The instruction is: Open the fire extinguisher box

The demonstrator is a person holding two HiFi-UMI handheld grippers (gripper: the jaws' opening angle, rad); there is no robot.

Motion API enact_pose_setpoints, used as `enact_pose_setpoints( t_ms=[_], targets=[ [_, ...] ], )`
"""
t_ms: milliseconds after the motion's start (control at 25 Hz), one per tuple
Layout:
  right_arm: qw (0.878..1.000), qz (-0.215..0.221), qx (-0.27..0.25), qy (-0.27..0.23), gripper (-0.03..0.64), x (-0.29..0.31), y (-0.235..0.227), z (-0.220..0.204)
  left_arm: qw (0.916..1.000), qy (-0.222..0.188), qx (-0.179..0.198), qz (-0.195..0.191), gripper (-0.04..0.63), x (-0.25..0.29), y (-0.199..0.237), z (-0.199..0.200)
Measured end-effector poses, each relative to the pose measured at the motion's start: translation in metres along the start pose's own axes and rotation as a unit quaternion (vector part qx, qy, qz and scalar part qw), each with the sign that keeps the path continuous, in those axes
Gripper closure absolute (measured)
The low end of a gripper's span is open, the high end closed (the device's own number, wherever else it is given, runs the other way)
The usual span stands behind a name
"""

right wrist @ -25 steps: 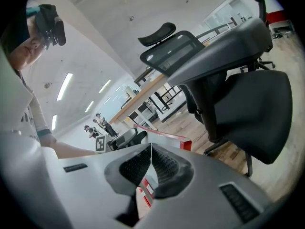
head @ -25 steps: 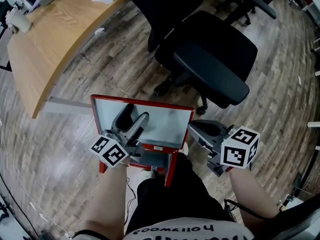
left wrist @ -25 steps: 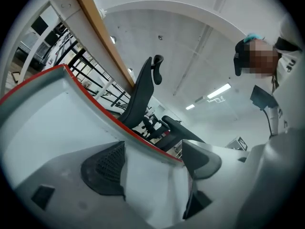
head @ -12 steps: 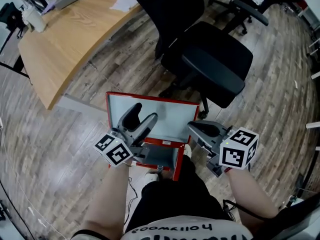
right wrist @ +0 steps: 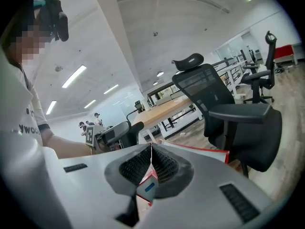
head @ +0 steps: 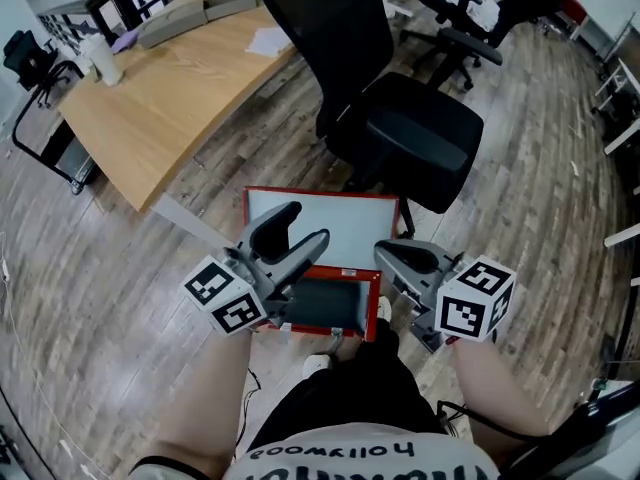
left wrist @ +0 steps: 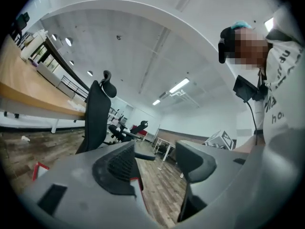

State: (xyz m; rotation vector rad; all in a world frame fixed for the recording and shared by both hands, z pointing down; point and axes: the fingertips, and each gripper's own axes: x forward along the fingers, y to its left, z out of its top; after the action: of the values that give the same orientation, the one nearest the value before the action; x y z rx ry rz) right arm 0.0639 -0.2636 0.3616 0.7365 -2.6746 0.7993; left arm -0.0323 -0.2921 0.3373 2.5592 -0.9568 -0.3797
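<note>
The wood-plank floor fills the head view. A curved wooden bench occupies the 10 o'clock sector and carries a sheet of paper at its far end. A black office chair stands on the floor at 12 to 1 o'clock. The person's legs, in dark shorts, enter from 6 o'clock. The fire extinguisher box sits on the floor just below frame centre, between the chair and the person's feet. Its red-framed lid is open, with the pale inner face showing toward 12 o'clock and the dark box interior toward 6 o'clock; the lid's exact tilt cannot be determined. The left tongs reach in from 7 o'clock above the box, with their tips over the lid. Their jaws are apart and have just been closing slightly. The left gripper view shows nothing between them. The right tongs lie at 3 o'clock of the box, just beside its right edge. The right gripper view shows their jaws pressed together, with no object clamped. Each tongs unit carries a marker cube: left cube, right cube.
</note>
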Motion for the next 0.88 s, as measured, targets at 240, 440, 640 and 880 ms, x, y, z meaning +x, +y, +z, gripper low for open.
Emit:
enact_pose_setpoints(
  t_ms=[240,440,640,880],
  targets=[
    [1.000,-0.011,-0.016,-0.017,0.606,-0.018,0.052,0.010,0.9993,0.016,0.008,-0.032,0.531,-0.031,-0.044,0.027],
    [0.998,-0.016,-0.046,-0.030,0.606,-0.031,0.089,0.026,0.9977,0.042,0.053,0.012,0.585,-0.050,-0.061,0.041],
    [0.996,-0.023,-0.077,-0.040,0.606,-0.048,0.122,0.042,0.9938,0.090,0.062,0.019,0.589,-0.062,-0.096,0.047],
    [0.992,-0.022,-0.118,-0.051,0.606,-0.070,0.151,0.058,0.9936,0.104,0.042,-0.005,0.589,-0.068,-0.139,0.057]
  ],
)
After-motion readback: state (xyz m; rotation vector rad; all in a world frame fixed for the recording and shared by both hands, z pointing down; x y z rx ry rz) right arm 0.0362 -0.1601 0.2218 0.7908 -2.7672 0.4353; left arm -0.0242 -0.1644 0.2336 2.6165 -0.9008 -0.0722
